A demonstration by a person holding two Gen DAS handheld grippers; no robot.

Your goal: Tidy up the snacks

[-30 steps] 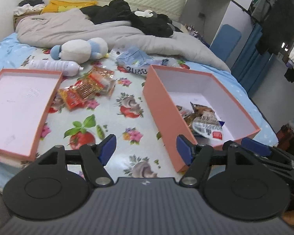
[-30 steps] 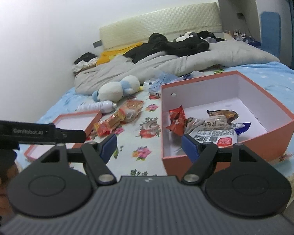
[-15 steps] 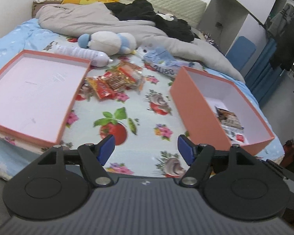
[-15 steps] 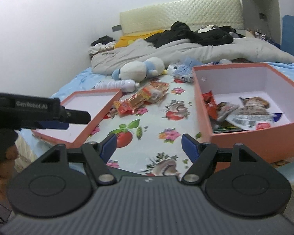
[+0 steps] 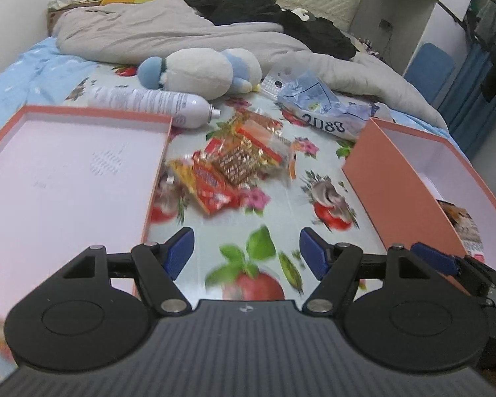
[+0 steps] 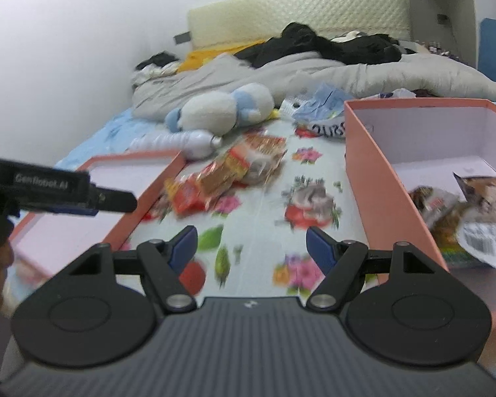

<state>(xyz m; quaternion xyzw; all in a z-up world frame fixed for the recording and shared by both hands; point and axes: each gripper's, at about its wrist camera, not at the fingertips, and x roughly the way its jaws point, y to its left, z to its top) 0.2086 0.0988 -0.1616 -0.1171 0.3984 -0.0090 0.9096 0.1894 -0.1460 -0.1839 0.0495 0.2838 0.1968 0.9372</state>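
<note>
Both grippers have come forward and lower over the bed since the earlier frames, so the heap of loose snacks now sits closer ahead of them. Nearest, the left gripper has its blue pads standing apart with nothing between them, only flowered sheet below. The right gripper is likewise spread and empty, over the same stretch of sheet.

Just beyond, the snack packets lie in a loose overlapping pile between the two boxes: red, orange and clear crinkly wrappers. I would judge them light, thin and slippery, easy to crush and apt to slide over one another, so a pinch on a sealed edge or a corner of the topmost packet looks safer than squeezing the filled middle.

To the left lies the shallow lid, bare inside. To the right stands the deep box, already holding several packets against its near wall.

Farther off, a white bottle lies on its side, then a plush toy, a blue plastic bag, and a rumpled grey quilt.
</note>
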